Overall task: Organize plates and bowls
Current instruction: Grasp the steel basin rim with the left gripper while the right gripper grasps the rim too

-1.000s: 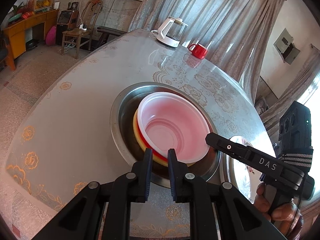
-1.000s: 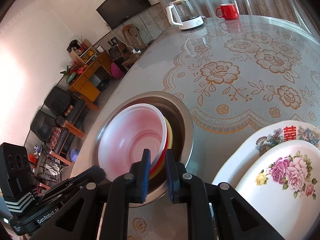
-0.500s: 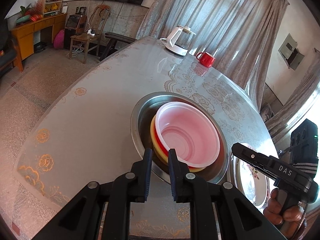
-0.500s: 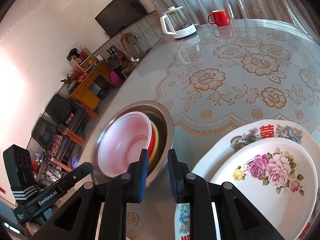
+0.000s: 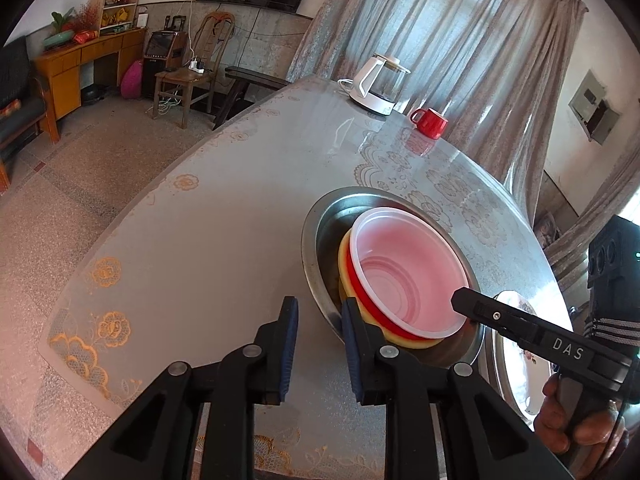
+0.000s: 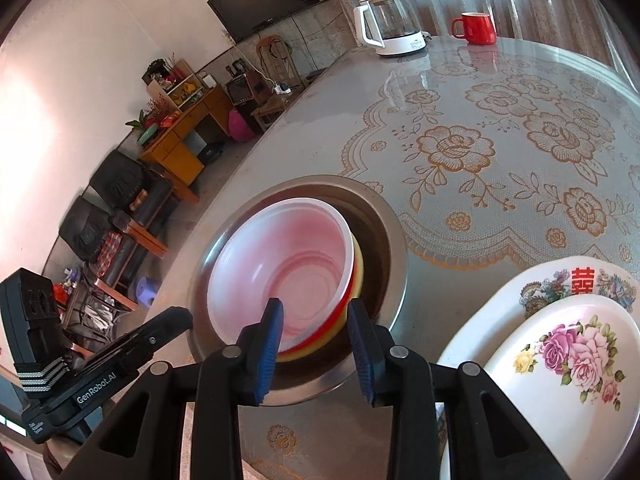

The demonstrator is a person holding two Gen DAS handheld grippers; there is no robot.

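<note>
Lower right of the left wrist view: the steel basin (image 5: 316, 240) sits on the surface (image 5: 220, 240) with three bowls nested inside — a translucent white bowl (image 5: 412, 276) on top, a red bowl (image 5: 362, 298) under it, a yellow bowl (image 5: 345, 264) at the bottom. We judge the nesting is the tidy state aimed for; the bowls look settled, not tilted.

Left gripper (image 5: 316, 344), bottom centre of its view: fingers spread, nothing between them, tips just short of the basin's near rim. Right gripper (image 6: 314, 350), bottom centre of the right wrist view: fingers also spread and empty — the bowl stack shows through the gap, but we cannot tell whether the tips touch it.

Lower right of the right wrist view: a rose-patterned plate (image 6: 560, 384) rests on a larger decorated plate (image 6: 500, 304), just beside the basin. Smaller on larger keeps that pile stable.

Upper right, well apart: a kettle (image 6: 394, 26) and a red mug (image 6: 476, 28).

With bowls and plates both stacked, we judge the sorting near done.
</note>
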